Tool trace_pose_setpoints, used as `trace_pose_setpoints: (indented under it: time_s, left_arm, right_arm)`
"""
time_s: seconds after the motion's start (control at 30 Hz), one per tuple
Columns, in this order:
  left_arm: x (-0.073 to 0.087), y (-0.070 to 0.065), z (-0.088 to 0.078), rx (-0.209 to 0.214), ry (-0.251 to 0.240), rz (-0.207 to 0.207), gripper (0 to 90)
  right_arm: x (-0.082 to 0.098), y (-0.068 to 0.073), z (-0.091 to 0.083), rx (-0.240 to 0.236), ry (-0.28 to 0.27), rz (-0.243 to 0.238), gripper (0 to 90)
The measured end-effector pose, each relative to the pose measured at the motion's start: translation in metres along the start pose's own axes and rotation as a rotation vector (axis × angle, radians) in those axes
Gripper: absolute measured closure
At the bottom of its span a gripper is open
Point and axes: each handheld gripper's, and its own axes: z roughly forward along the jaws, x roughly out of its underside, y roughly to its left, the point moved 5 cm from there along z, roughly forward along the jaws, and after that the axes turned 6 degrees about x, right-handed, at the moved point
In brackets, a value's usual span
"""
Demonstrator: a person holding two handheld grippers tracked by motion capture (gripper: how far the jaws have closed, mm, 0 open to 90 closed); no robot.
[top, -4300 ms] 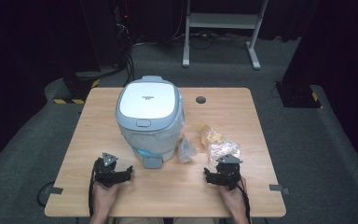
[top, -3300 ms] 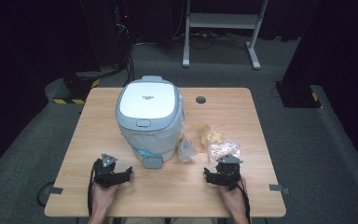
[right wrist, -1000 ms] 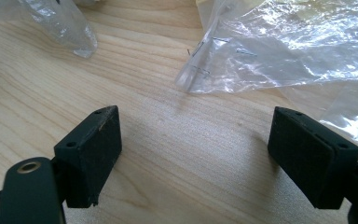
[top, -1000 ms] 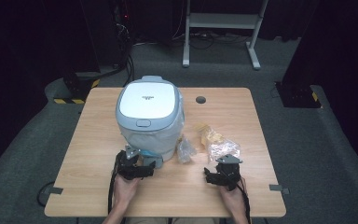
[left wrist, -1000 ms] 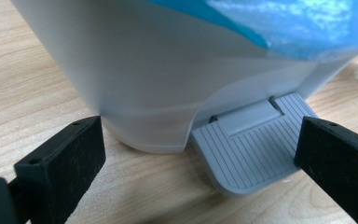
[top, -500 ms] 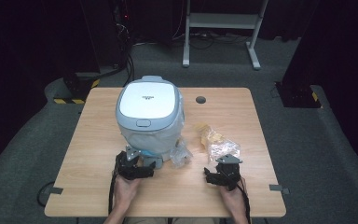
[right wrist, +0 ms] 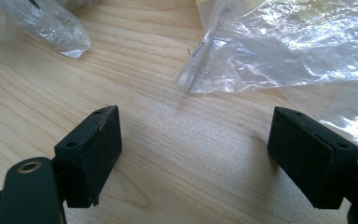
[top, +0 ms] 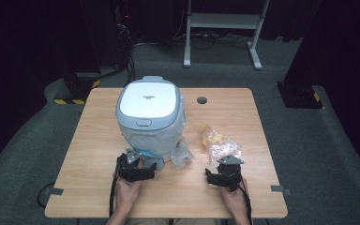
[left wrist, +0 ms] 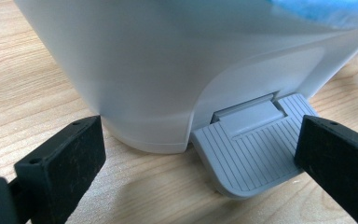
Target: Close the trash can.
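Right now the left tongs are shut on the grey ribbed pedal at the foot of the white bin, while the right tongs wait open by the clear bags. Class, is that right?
Not quite. The left tongs are open, their jaws wide apart either side of the grey ribbed pedal of the white bin, as the left gripper view shows. The right tongs do wait open by the clear bags.

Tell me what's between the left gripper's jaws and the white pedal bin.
The bin's grey ribbed foot pedal and bare wooden table. In the left gripper view, the open left gripper points at the white plastic pedal bin.
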Motion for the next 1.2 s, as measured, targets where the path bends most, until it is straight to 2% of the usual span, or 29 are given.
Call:
trace_pose_setpoints:
  time_s: [0.23,0.43,0.67,0.77,0.83,0.93,1.07,1.2]
  left_arm:
    - [0.004,0.0,0.002,0.022,0.002,-0.022,2.4]
    - [0.005,-0.001,0.004,-0.004,0.011,0.005,3.0]
    - [0.007,-0.001,0.007,-0.011,0.017,0.006,3.1]
    - [0.007,0.0,0.008,0.005,0.022,-0.024,3.1]
    - [0.007,-0.001,0.007,-0.008,0.016,-0.013,3.1]
    - [0.008,-0.001,0.007,-0.01,0.018,-0.002,3.7]
    - [0.007,0.0,0.007,-0.004,0.014,-0.012,3.8]
    - [0.008,-0.002,0.008,0.013,0.02,-0.031,3.7]
  right_arm:
    - [0.0,0.0,0.0,0.0,0.0,0.0,17.3]
    - [0.0,0.0,0.0,-0.004,-0.002,-0.002,17.9]
    - [0.0,0.0,0.0,-0.005,-0.002,-0.003,17.9]
    - [0.0,0.001,0.0,-0.003,-0.001,0.002,17.9]
    - [0.0,0.001,-0.001,-0.003,-0.002,-0.001,18.1]
    - [0.002,0.002,-0.002,-0.017,-0.007,-0.008,20.4]
    - [0.005,0.003,-0.007,-0.019,-0.008,-0.01,21.1]
    - [0.009,0.009,-0.012,-0.058,-0.013,-0.027,18.3]
